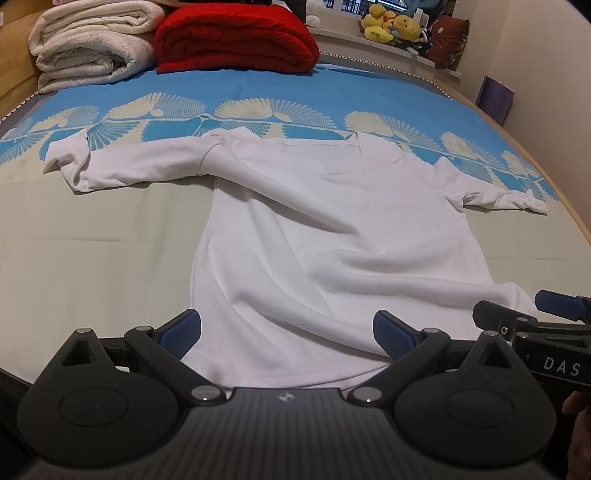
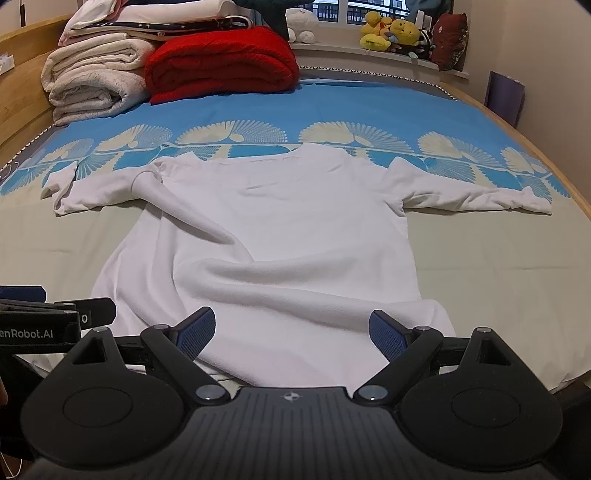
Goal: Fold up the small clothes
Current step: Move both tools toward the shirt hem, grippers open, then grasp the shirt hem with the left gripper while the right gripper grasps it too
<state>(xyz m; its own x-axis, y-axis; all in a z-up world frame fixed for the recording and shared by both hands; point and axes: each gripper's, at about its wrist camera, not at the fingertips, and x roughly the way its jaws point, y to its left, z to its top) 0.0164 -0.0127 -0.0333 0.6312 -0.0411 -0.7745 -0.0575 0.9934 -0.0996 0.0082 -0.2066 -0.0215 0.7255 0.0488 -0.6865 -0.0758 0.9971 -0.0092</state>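
A white long-sleeved shirt [image 1: 332, 229] lies spread on the bed, collar at the far end, both sleeves stretched out sideways, its body wrinkled; it also shows in the right wrist view [image 2: 280, 236]. My left gripper [image 1: 288, 334] is open, its blue pads wide apart over the shirt's near hem, holding nothing. My right gripper [image 2: 291, 332] is open too, over the hem's right part, and empty. The right gripper also shows at the right edge of the left wrist view [image 1: 532, 314]. The left gripper's fingers [image 2: 55, 310] show at the left edge of the right wrist view.
The bed sheet [image 1: 92, 240] is beige near me and blue with fan patterns farther off. Folded white blankets [image 1: 88, 44] and a red blanket [image 1: 236, 37] are stacked at the far left. Plush toys [image 1: 391, 26] sit on the sill. A wooden bed frame [image 1: 554, 177] runs along the right.
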